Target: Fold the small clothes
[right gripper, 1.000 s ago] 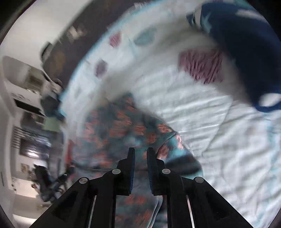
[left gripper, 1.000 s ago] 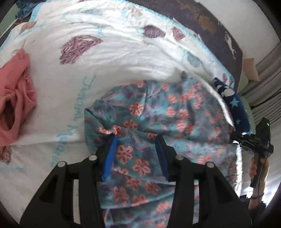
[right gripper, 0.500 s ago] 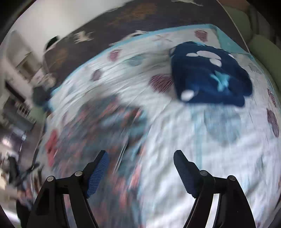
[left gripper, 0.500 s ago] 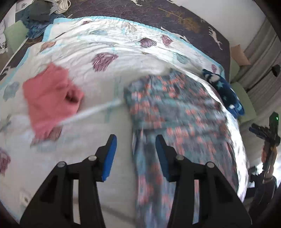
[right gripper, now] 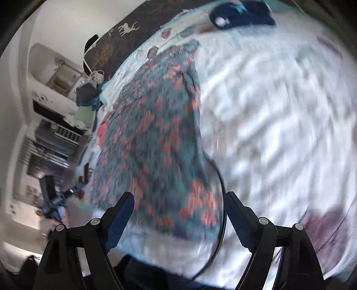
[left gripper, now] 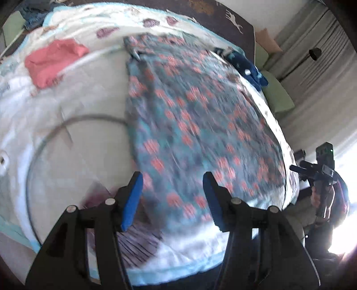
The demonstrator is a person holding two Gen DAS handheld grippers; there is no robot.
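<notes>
A teal floral garment (left gripper: 189, 125) with orange flowers lies spread flat on the white bedspread (left gripper: 67, 107). It also shows in the right wrist view (right gripper: 154, 142). My left gripper (left gripper: 171, 196) is open and empty, above the garment's near edge. My right gripper (right gripper: 178, 214) is open wide and empty, above the garment's near end. The right gripper also shows in the left wrist view (left gripper: 316, 169), off the bed's right edge. Both views are blurred by motion.
A pink garment (left gripper: 51, 60) lies crumpled at the far left of the bed. A dark blue star-print garment (left gripper: 247, 67) lies at the far right, also in the right wrist view (right gripper: 241, 13). A dark deer-print blanket (left gripper: 223, 15) lies behind. The bed's near edge (left gripper: 178, 267) is close.
Both grippers let go of the floral garment, opened and pulled back and up. The garment went from bunched in the jaws to lying spread flat on the bed.
</notes>
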